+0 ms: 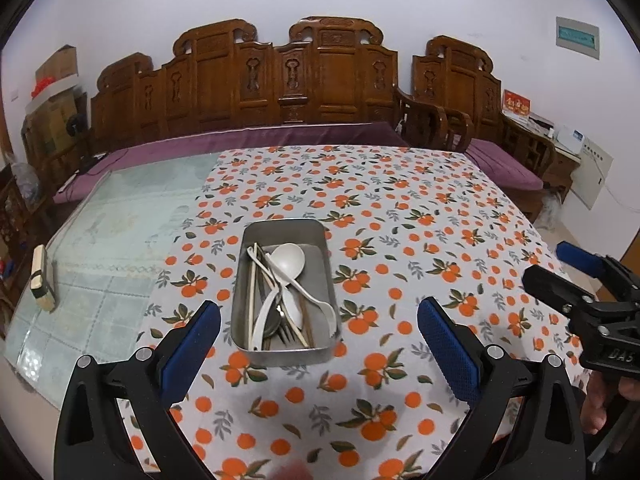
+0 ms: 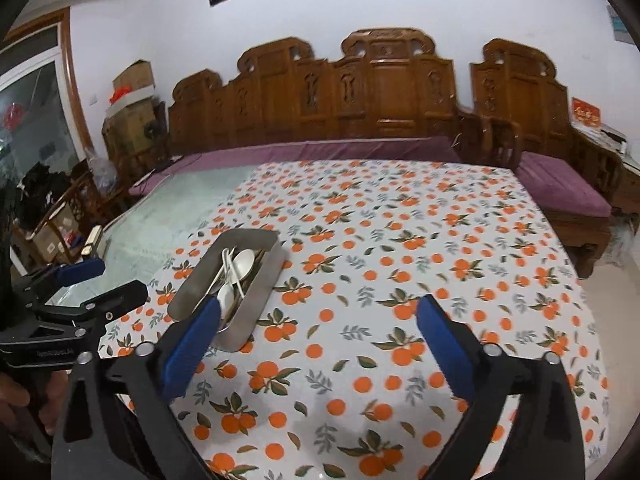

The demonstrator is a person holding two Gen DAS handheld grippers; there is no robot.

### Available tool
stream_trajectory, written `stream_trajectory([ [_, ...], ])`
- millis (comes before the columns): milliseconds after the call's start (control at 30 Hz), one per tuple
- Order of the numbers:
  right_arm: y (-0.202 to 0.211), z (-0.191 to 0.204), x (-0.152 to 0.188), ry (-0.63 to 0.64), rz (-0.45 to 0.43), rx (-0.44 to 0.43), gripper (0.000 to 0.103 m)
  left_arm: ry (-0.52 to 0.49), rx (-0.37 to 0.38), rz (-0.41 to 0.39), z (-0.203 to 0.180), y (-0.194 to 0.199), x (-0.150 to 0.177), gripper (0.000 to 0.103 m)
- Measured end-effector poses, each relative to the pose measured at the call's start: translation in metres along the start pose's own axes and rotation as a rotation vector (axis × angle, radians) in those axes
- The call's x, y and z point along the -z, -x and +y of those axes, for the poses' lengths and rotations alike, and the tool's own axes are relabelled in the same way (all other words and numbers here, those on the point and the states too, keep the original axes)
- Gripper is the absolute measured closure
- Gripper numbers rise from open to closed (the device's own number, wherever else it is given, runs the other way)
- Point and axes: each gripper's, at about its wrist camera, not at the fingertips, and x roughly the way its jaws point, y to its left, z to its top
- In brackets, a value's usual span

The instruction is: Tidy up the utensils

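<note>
A metal tray (image 1: 326,264) sits on the orange-print tablecloth (image 1: 400,208), holding a white ladle-like spoon (image 1: 289,260), other white spoons, chopsticks (image 1: 251,300) and dark metal forks. My left gripper (image 1: 318,316) is open and empty, its jaws either side of the tray's near end, held short of it. My right gripper (image 2: 318,316) is open and empty, right of the tray (image 2: 264,280); its left finger overlaps the tray's near corner in view. The right gripper also shows in the left wrist view (image 1: 576,268), and the left gripper in the right wrist view (image 2: 100,280).
The table's left part is bare glass over a pale cloth (image 1: 120,220), with a small brush-like block (image 1: 42,276) at its left edge. A carved wooden bench with purple cushion (image 1: 280,136) stands behind the table. Boxes (image 1: 56,80) are stacked far left.
</note>
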Motion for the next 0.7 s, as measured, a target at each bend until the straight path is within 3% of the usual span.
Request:
stream_trajectory([
  [300,0.053,-0.006,0.001,-0.008,-0.083,0.053,0.003,-0.002,0.007,-0.063,-0.021,0.038,-0.005,0.008],
  [700,0.124,0.012,-0.022,0.022,-0.238,0.077,0.003,-0.013,-0.002,-0.226,-0.037,0.117,-0.029,0.008],
])
